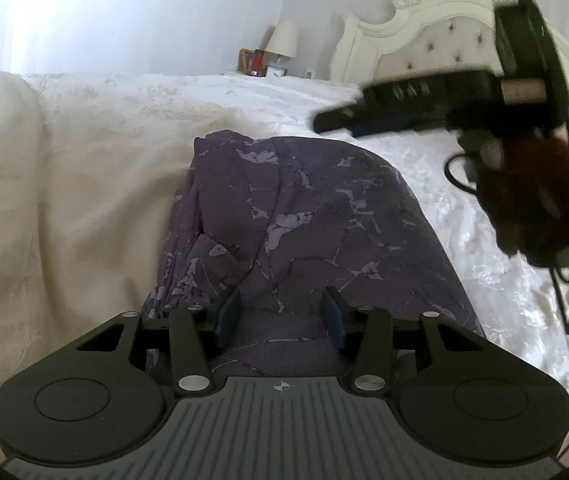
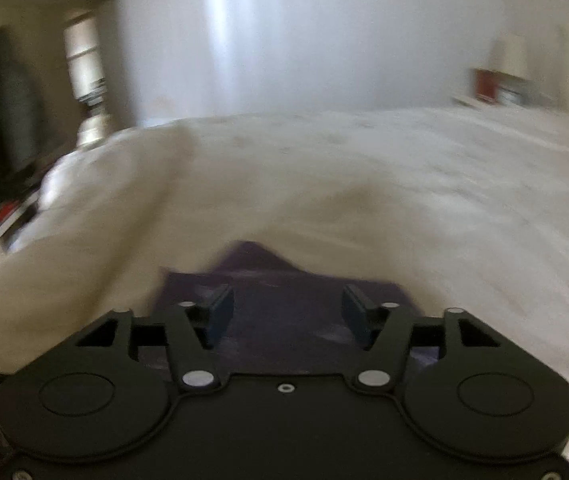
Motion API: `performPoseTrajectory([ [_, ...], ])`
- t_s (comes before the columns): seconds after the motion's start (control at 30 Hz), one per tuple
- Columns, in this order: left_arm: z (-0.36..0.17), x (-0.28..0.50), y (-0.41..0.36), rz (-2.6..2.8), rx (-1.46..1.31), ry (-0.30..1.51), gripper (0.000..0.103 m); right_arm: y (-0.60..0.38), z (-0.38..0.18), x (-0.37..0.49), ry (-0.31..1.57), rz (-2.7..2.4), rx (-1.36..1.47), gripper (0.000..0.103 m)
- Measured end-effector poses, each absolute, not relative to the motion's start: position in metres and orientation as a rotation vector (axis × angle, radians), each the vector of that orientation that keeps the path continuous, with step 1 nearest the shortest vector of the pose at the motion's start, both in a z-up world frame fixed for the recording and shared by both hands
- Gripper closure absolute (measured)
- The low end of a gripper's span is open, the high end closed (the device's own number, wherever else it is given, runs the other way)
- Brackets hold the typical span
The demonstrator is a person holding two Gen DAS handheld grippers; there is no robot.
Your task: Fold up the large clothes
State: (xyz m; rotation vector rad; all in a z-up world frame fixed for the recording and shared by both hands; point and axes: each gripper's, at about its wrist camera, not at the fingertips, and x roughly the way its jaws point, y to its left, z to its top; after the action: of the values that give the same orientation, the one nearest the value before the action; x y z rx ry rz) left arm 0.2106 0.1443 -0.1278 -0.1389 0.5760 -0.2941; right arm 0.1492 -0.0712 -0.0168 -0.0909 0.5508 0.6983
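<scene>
Left gripper (image 1: pixel 280 316) and right gripper (image 2: pixel 287 312) both gape, gripping nothing; purple garment (image 1: pixel 292 216), bunched at 12 o'clock on bed (image 1: pixel 64 200), seems half-folded.

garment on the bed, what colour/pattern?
Dark purple garment with a lighter lilac, marbled, vein-like print. Clearest in the left wrist view.

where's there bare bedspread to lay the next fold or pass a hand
Free: the cream bedspread left of the purple garment, and the strip between the garment's far end and the nightstand lamp. Crowded: right of the garment, where the right gripper and its dangling cable hang over the bed. The left gripper stands open over the garment's near end.
</scene>
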Motion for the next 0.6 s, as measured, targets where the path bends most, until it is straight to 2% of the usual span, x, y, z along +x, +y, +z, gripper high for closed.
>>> performPoseTrajectory([
  [0.27,-0.128,0.210,0.146,-0.300,-0.154,0.575,0.059,0.010,-0.016,0.147,0.531,0.939,-0.343,0.038],
  [0.33,-0.128,0.210,0.146,-0.300,-0.155,0.573,0.059,0.024,-0.017,0.148,0.541,0.972,-0.375,0.041],
  [0.4,-0.128,0.210,0.147,-0.301,-0.158,0.572,0.059,0.035,-0.020,0.148,0.552,0.974,-0.410,0.050],
  [0.5,-0.128,0.209,0.147,-0.302,-0.161,0.571,0.059,0.038,-0.025,0.150,0.586,0.968,-0.444,0.057],
  [0.6,-0.128,0.209,0.148,-0.303,-0.161,0.570,0.059,0.037,-0.028,0.154,0.607,0.953,-0.468,0.058],
])
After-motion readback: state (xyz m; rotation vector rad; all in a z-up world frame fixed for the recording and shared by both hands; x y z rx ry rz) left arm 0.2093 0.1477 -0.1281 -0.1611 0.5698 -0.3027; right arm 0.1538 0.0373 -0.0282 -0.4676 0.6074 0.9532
